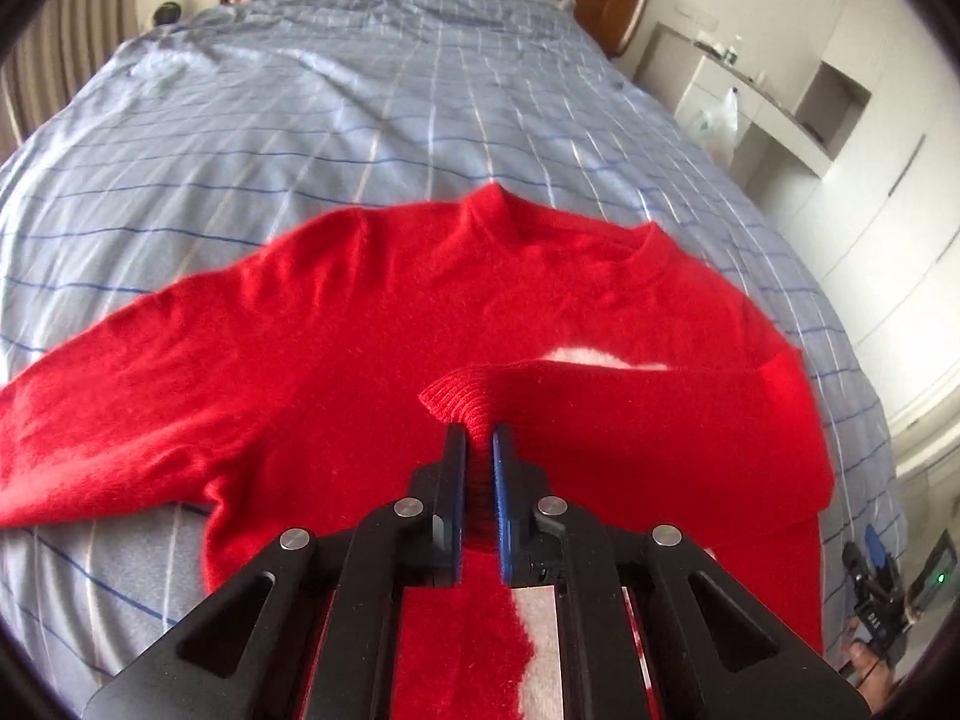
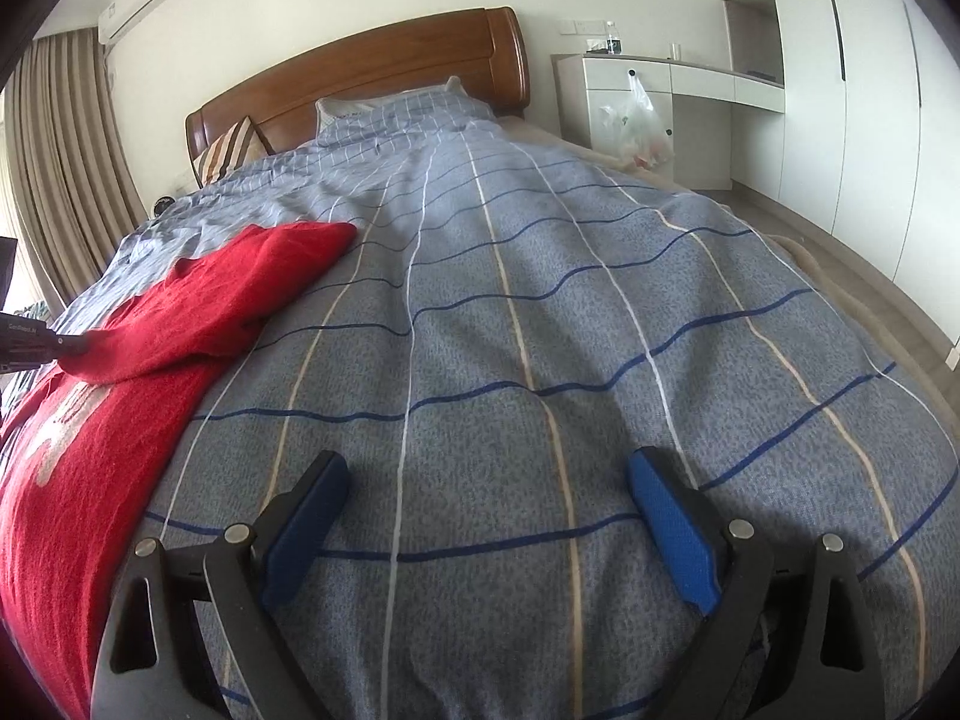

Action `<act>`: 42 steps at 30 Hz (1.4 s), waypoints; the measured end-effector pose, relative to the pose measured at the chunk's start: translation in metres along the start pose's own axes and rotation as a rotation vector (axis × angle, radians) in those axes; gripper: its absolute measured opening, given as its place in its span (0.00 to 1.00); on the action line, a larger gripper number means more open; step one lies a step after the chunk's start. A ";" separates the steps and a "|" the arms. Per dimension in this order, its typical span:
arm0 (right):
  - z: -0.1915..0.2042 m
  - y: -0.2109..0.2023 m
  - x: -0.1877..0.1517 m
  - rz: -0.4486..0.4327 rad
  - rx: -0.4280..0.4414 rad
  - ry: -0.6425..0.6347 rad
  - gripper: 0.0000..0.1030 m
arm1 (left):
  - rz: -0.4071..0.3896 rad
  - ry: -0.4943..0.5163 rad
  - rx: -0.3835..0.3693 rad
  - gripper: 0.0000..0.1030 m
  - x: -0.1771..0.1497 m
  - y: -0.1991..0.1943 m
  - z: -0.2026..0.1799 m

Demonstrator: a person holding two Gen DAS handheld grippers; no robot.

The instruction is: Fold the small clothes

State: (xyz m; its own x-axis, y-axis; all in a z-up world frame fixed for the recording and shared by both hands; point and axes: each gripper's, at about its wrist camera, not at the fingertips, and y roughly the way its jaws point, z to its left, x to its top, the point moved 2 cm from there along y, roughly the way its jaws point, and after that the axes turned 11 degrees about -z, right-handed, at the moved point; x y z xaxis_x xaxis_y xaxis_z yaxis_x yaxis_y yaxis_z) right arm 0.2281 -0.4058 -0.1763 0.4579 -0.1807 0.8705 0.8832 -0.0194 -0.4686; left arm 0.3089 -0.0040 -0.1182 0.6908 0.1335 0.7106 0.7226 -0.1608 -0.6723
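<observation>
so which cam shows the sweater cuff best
The left wrist view: the ribbed cuff sits centred, pinched in the left gripper. The right wrist view shows only a small edge-on glimpse of it at its left border.

Open duvet (image 2: pixel 540 312) beside sweater (image 2: pixel 90 450)

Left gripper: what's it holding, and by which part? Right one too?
The left gripper is shut on the red sweater, pinching the ribbed cuff of one sleeve. The right gripper is open, holding nothing.

Right gripper (image 2: pixel 486 516) jaws spread wide over the checked duvet (image 2: pixel 540 300) — red sweater (image 2: pixel 150 360) lies left.
</observation>
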 end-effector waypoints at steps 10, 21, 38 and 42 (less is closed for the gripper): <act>0.000 0.000 0.000 0.001 0.000 0.000 0.91 | -0.049 -0.012 0.092 0.89 -0.007 -0.020 0.021; 0.001 0.000 0.000 0.002 -0.003 -0.003 0.91 | -0.105 0.082 0.157 0.90 -0.040 -0.086 0.076; 0.000 0.000 -0.001 0.009 -0.015 -0.014 0.91 | -0.111 -0.142 0.265 0.92 -0.091 -0.134 0.181; 0.000 0.000 -0.001 0.009 -0.016 -0.015 0.91 | -0.118 -0.151 0.279 0.92 -0.097 -0.141 0.190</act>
State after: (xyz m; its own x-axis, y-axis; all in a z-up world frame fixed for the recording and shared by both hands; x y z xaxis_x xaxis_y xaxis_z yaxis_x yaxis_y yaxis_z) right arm 0.2275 -0.4053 -0.1765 0.4670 -0.1666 0.8684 0.8776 -0.0333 -0.4783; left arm 0.1452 0.1913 -0.1317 0.5825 0.2819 0.7624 0.7624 0.1357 -0.6327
